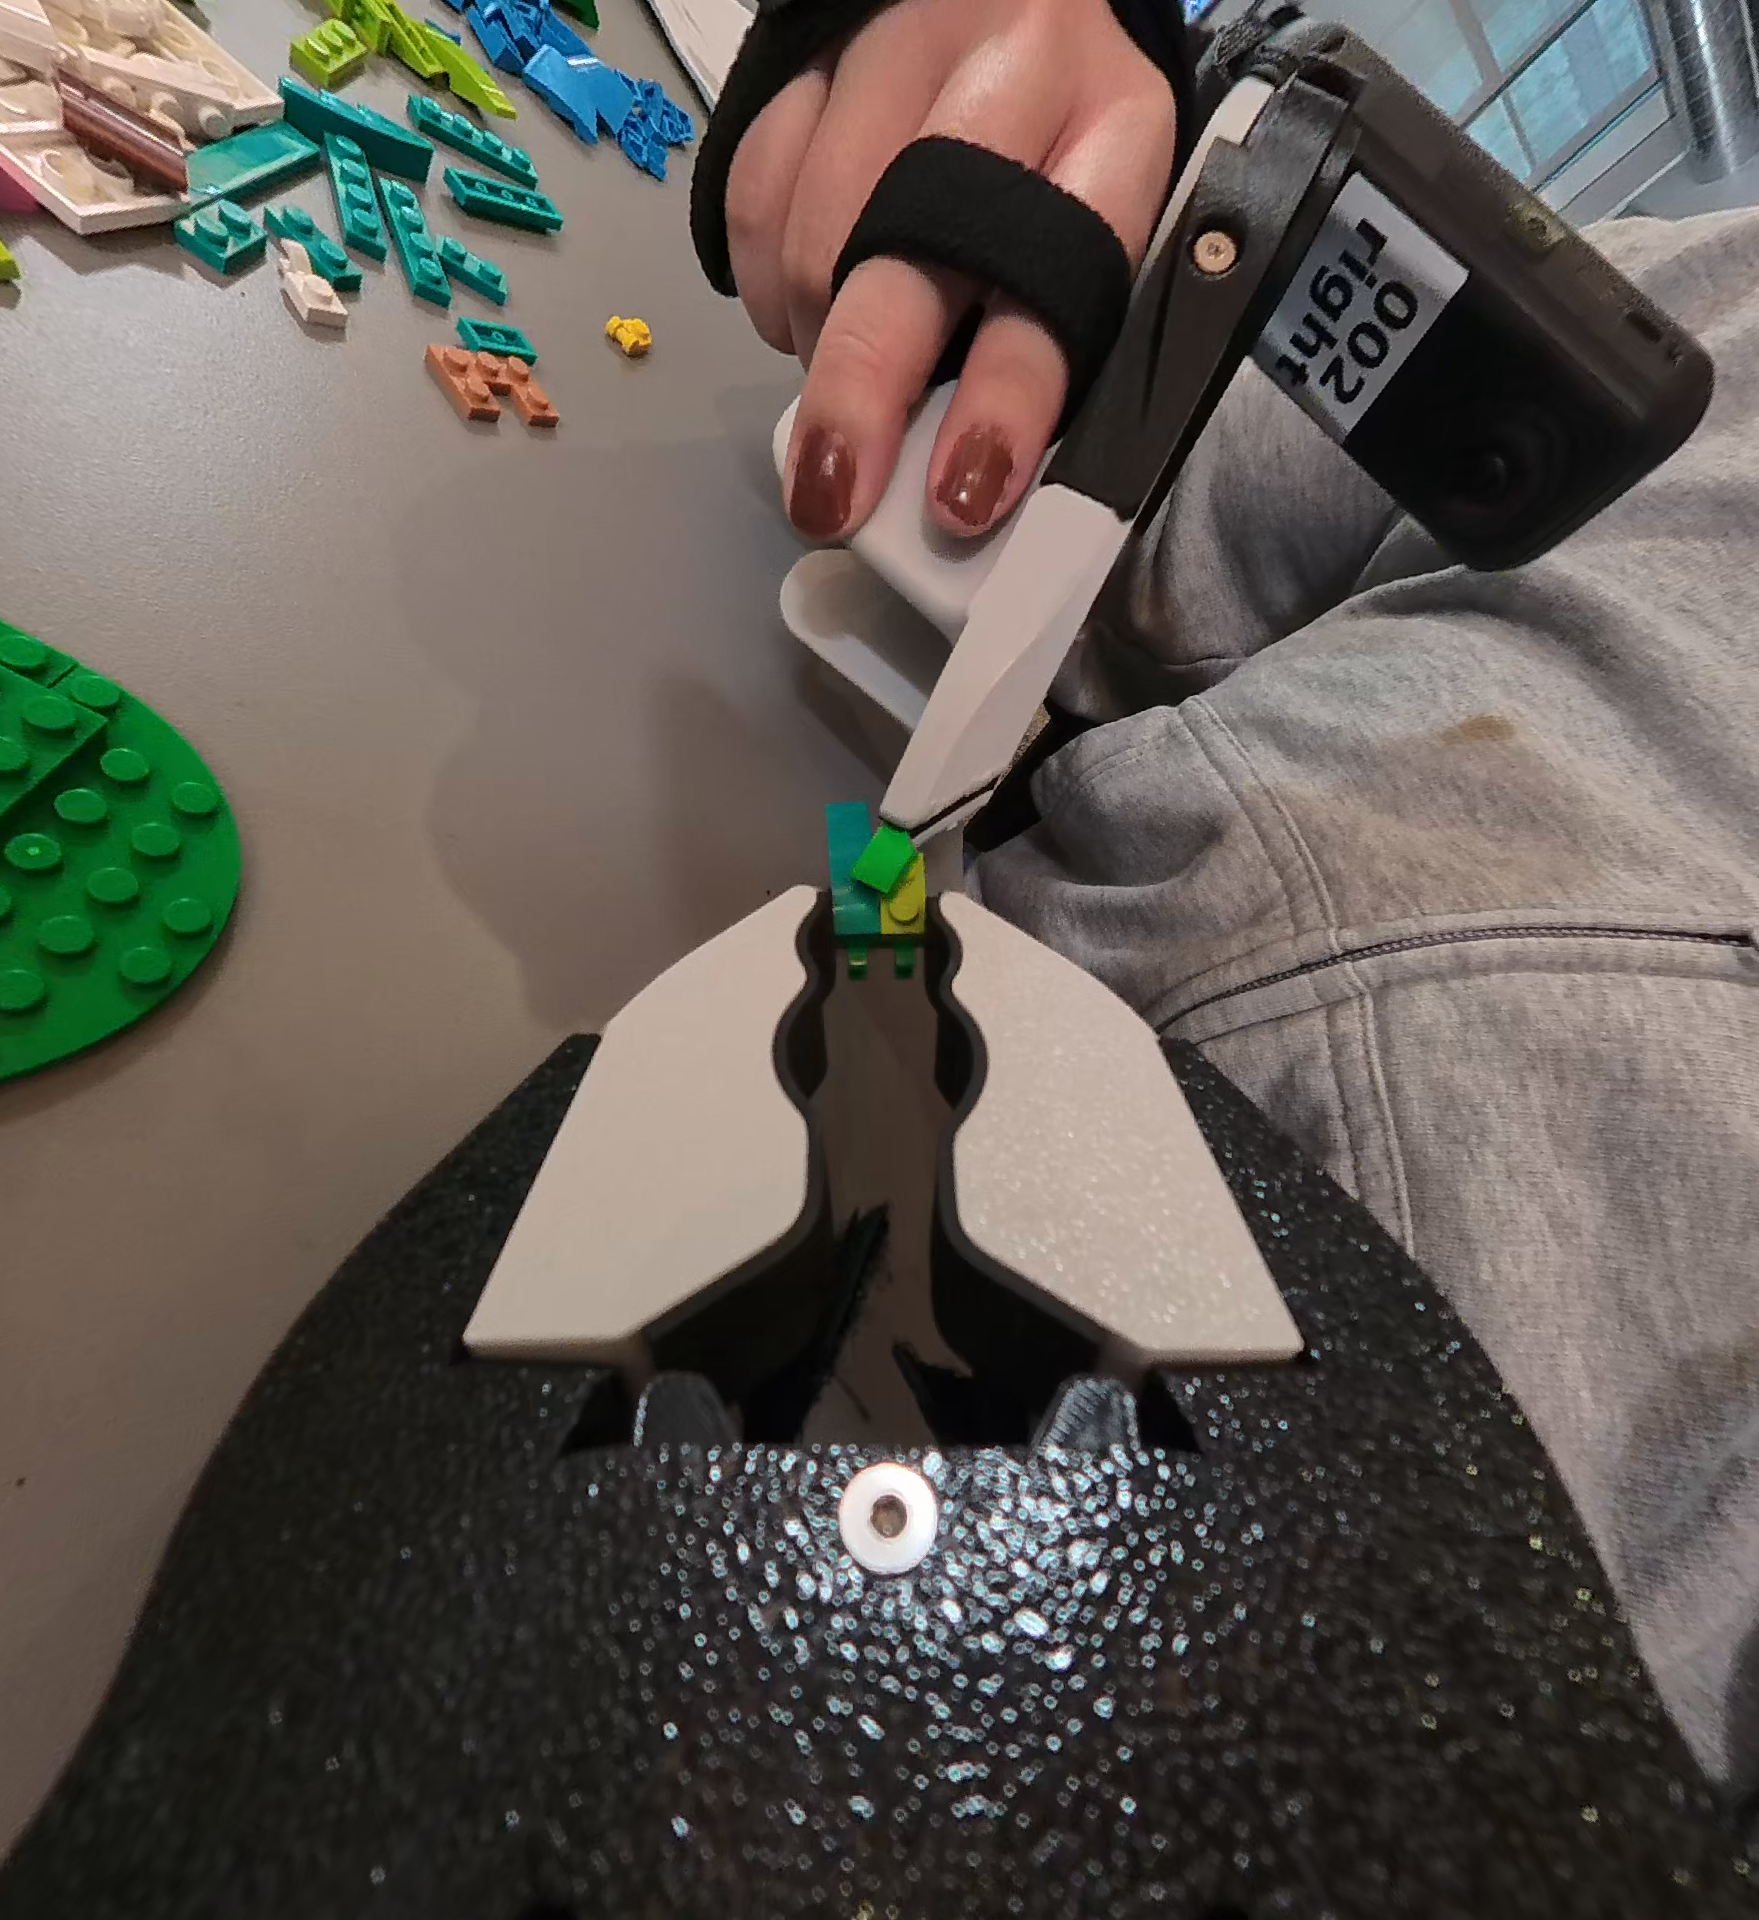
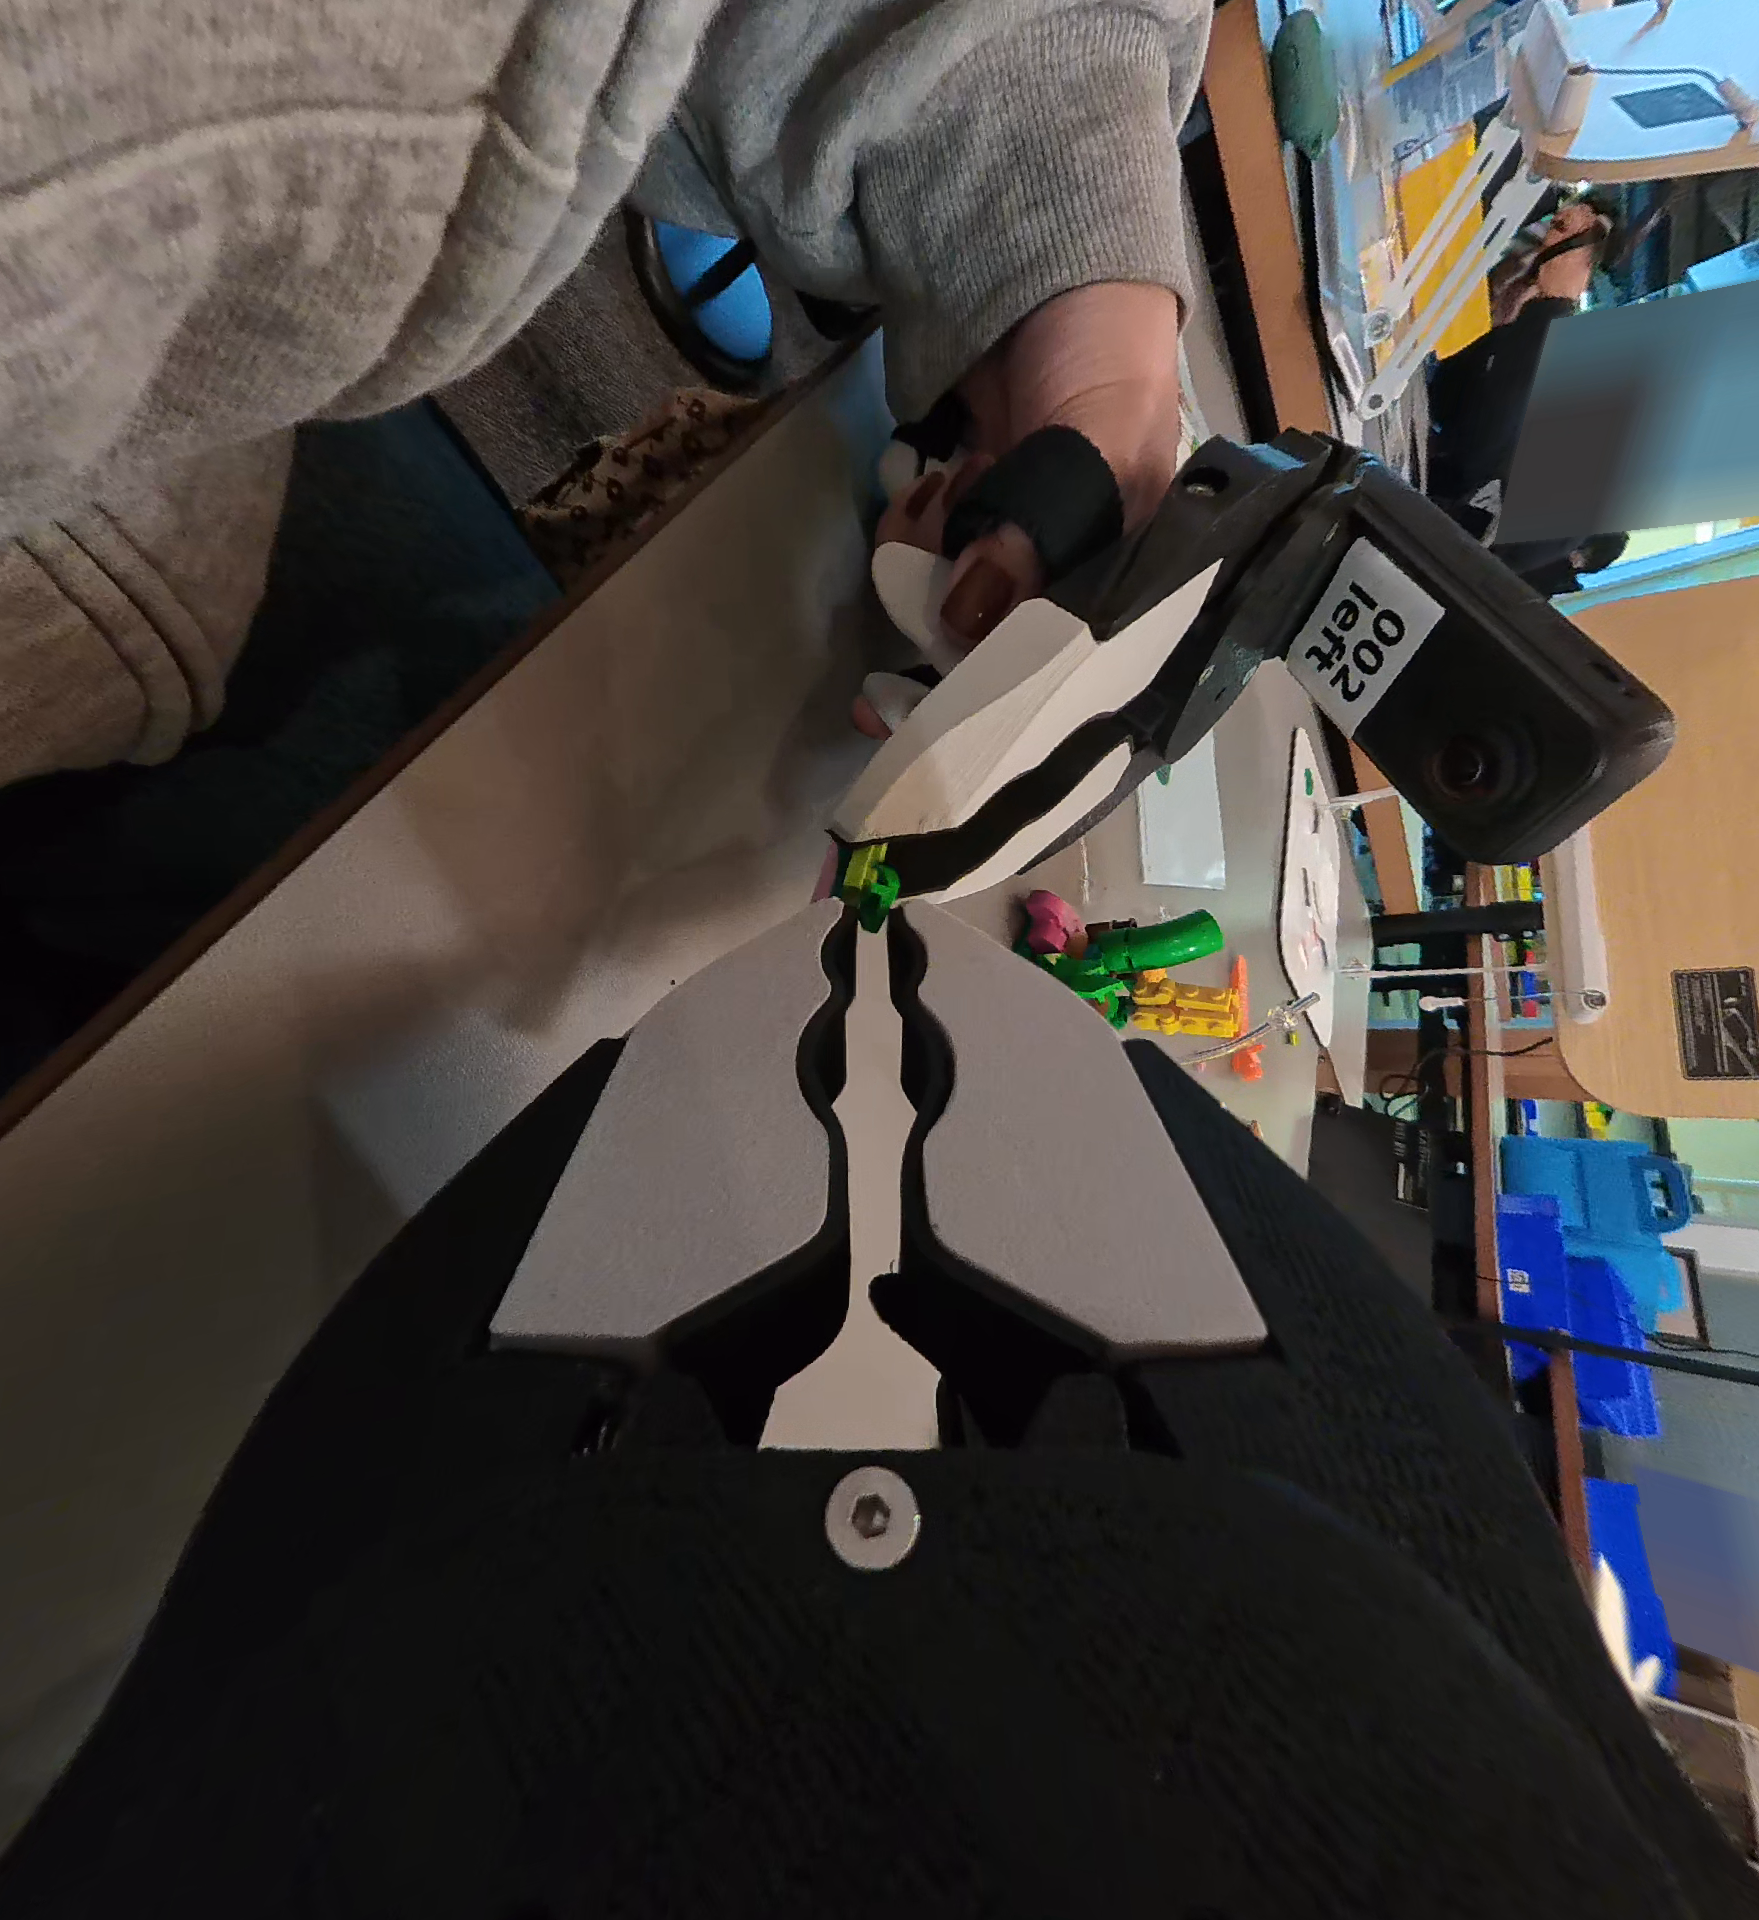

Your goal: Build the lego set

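Observation:
My left gripper [image 1: 880, 914] is shut on a small brick assembly [image 1: 870, 899] of teal, lime and dark green pieces and holds it above the grey table [image 1: 439, 623]. My right gripper [image 1: 911, 824] comes in from the upper right, shut on a small bright green tile [image 1: 880, 860] that it holds tilted against the top of the assembly. In the right wrist view my right gripper [image 2: 877, 920] has its tips nearly together on the green piece [image 2: 870, 916]. There the left gripper [image 2: 880, 868] holds the lime and green assembly [image 2: 859, 871] just ahead.
A round green baseplate [image 1: 54, 852] lies at the left. Loose teal [image 1: 387, 197], blue [image 1: 584, 62], white [image 1: 75, 104] and brown-orange [image 1: 490, 384] pieces lie at the back. A green and yellow build [image 2: 1166, 966] stands on the table. A grey hoodie [image 1: 1477, 935] is close on the right. The grippers are tip to tip, or close to it.

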`<state>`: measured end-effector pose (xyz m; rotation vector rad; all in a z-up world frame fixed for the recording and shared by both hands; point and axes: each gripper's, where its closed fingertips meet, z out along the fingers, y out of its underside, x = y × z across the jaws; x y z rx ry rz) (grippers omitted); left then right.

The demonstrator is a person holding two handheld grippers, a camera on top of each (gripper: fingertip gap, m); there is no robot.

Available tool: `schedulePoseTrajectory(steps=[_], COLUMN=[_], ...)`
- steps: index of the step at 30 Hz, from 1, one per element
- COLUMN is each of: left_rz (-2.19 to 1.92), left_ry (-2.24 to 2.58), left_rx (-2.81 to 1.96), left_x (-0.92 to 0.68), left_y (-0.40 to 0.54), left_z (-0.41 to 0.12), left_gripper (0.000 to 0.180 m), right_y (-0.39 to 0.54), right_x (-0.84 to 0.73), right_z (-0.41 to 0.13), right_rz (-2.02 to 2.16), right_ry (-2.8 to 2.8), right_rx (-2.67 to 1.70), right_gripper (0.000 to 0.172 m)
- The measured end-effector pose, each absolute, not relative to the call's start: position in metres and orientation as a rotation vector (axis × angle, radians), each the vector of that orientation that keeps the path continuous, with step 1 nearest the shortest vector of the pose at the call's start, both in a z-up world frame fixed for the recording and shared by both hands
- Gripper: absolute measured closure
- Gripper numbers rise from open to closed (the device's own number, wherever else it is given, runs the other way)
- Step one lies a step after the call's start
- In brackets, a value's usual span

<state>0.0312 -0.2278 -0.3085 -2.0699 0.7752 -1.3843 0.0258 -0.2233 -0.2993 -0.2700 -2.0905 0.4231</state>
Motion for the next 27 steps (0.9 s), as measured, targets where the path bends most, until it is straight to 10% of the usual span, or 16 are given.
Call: schedulePoseTrajectory(steps=[27], left_rz=[-1.635], left_ry=[0.813], left_rx=[-1.865], left_x=[0.038], left_y=[-0.236], left_z=[-0.274], left_gripper=[0.164], right_y=[-0.231], right_x=[0.032], right_z=[-0.265], right_rz=[0.627], right_ry=[-2.038], right_rx=[-0.297], right_gripper=[0.17])
